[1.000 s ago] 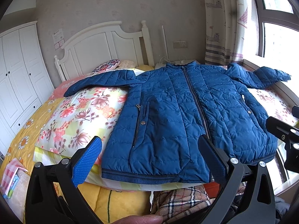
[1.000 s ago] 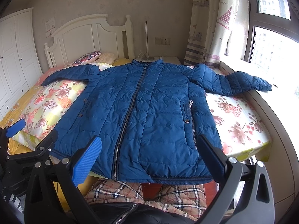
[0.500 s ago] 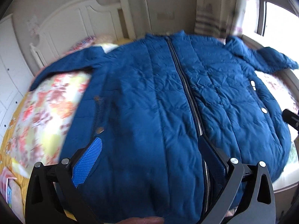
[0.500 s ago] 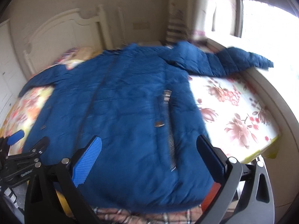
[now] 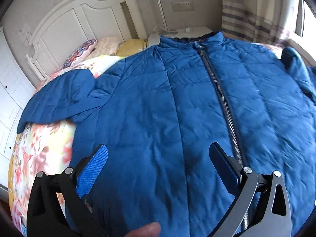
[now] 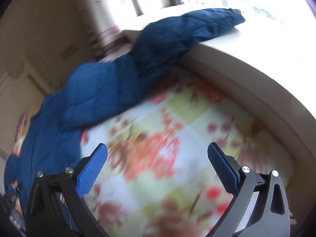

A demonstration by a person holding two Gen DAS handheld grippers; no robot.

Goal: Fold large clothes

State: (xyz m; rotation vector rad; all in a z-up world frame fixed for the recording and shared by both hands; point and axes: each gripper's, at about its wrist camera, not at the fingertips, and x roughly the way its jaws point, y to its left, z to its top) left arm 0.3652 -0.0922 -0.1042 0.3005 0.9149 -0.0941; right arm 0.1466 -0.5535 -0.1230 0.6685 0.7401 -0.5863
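A large blue quilted jacket [image 5: 177, 108] lies face up on the bed, zipper [image 5: 223, 98] closed, collar toward the headboard. Its left sleeve [image 5: 59, 100] stretches out over the floral bedding. My left gripper [image 5: 158, 158] is open and empty, close above the jacket's front, left of the zipper. In the right wrist view the jacket's other sleeve [image 6: 177, 33] runs up onto the window sill. My right gripper [image 6: 158, 158] is open and empty above the floral sheet [image 6: 167, 148], to the right of the jacket's body [image 6: 49, 130]. This view is blurred.
A white headboard [image 5: 79, 23] and pillows [image 5: 102, 45] stand at the far end of the bed. A white wardrobe [image 5: 7, 90] is at the left. A curtain [image 5: 256, 9] and a beige window ledge [image 6: 246, 83] border the bed on the right.
Both grippers have moved forward and lower over the bed. The left one has closed in on the jacket's chest. The right one has swung right toward the sleeve and sill.
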